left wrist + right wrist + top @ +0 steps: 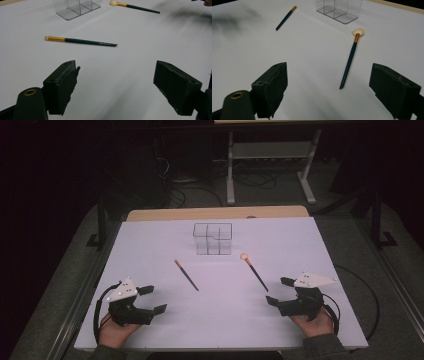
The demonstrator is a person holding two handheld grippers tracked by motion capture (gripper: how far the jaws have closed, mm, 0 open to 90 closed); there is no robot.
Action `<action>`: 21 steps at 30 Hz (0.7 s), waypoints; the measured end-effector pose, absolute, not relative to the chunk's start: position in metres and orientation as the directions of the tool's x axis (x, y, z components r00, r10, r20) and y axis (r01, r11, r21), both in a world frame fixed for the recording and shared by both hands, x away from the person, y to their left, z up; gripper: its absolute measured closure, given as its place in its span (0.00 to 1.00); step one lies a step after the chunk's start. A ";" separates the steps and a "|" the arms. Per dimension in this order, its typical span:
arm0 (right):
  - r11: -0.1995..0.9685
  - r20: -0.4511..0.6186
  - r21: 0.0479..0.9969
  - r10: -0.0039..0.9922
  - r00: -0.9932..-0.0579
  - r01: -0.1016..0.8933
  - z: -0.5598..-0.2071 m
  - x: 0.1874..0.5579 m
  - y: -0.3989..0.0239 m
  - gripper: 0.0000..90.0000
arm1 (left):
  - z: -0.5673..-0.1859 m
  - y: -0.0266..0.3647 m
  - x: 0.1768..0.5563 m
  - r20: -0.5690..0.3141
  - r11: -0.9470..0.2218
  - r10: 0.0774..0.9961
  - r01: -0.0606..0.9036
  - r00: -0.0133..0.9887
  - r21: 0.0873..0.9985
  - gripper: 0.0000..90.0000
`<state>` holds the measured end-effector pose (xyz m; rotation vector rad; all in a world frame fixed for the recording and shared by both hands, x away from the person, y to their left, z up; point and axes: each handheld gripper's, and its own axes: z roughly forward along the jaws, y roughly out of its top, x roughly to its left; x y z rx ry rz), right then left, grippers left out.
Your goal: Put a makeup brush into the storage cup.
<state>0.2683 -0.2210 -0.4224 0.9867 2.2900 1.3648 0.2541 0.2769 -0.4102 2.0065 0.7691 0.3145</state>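
Note:
Two makeup brushes with dark handles and gold ferrules lie on the white table. The thin-tipped brush [186,275] [80,41] [286,18] lies left of centre. The fan-tipped brush [254,270] [351,58] [135,6] lies right of centre. Behind them stands a clear plastic organizer [213,238] [76,7] [339,8] with several compartments. My left gripper [150,299] [115,87] rests near the front left, open and holding nothing. At the front right, my right gripper [277,291] [328,90] is open too, its jaws apart just short of the fan brush's handle end.
The white tabletop [220,320] ends in a wooden strip [215,213] at the back. Beyond it stands a metal frame [270,160] on a dark floor with cables. A black cable [367,295] loops off the table's right edge.

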 end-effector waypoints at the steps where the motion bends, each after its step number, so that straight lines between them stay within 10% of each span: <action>1: 0.314 0.090 0.858 0.688 -0.720 0.406 -0.423 0.269 -0.221 0.16 | -0.410 0.277 0.254 -0.083 -0.369 0.632 0.393 0.771 0.842 0.20; 21: 0.314 0.097 0.855 0.685 -0.722 0.413 -0.422 0.266 -0.217 0.16 | -0.410 0.279 0.251 -0.082 -0.368 0.632 0.392 0.770 0.843 0.20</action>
